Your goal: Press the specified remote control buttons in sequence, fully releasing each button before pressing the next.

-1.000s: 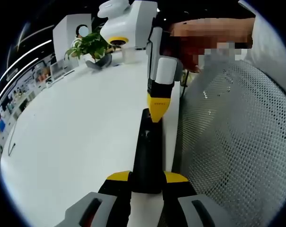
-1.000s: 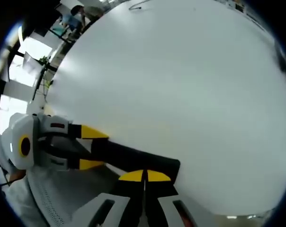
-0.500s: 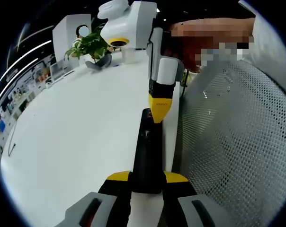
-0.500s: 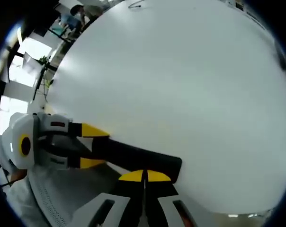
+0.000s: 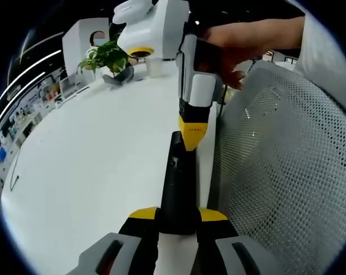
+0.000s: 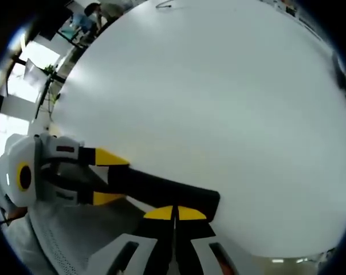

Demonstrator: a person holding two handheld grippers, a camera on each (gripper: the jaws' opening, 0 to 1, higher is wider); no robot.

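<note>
White table [image 5: 87, 166] bears a black remote [image 5: 179, 183] lying along its near edge, beside a mesh chair back [image 5: 282, 172]. Left gripper [image 5: 179, 216] clamps the remote's near end between its jaws. Right gripper [image 6: 174, 213], jaws closed together with nothing between, rests its yellow tips on the remote's far end. A plant [image 5: 107, 57] stands well apart.

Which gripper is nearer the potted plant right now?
Right. The right gripper, tip at the remote's far end, lies toward the plant; the left gripper clamps the near end.
</note>
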